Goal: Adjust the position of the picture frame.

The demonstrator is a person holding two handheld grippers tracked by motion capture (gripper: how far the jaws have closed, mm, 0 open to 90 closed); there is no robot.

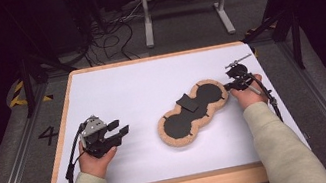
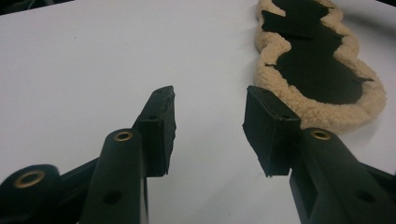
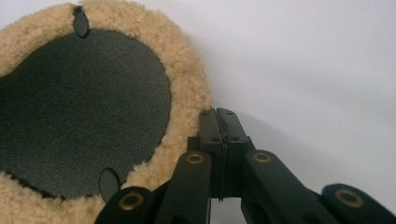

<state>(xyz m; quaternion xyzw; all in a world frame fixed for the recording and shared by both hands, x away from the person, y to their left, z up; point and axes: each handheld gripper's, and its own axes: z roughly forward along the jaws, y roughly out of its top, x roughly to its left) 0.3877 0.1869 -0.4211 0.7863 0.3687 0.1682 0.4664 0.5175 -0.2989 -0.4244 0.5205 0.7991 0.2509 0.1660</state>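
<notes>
Fleece-edged pad (image 1: pixel 194 112) lies flat, centre-right on worktop (image 1: pixel 124 85). Right hand-held gripper (image 1: pixel 227 86) closed, empty, tips at pad's far-right rim. Left hand-held gripper (image 1: pixel 121 130) half-open, empty, well left of pad.

Fleece pad (image 1: pixel 194 114) on table (image 1: pixel 148 76) centre-right; right claw (image 1: pixel 227 86) at its far-right edge; left claw (image 1: pixel 119 129) well left.

Beige sleeves (image 1: pixel 282 146); black claws with brass rivets (image 2: pixel 123 136).
</notes>
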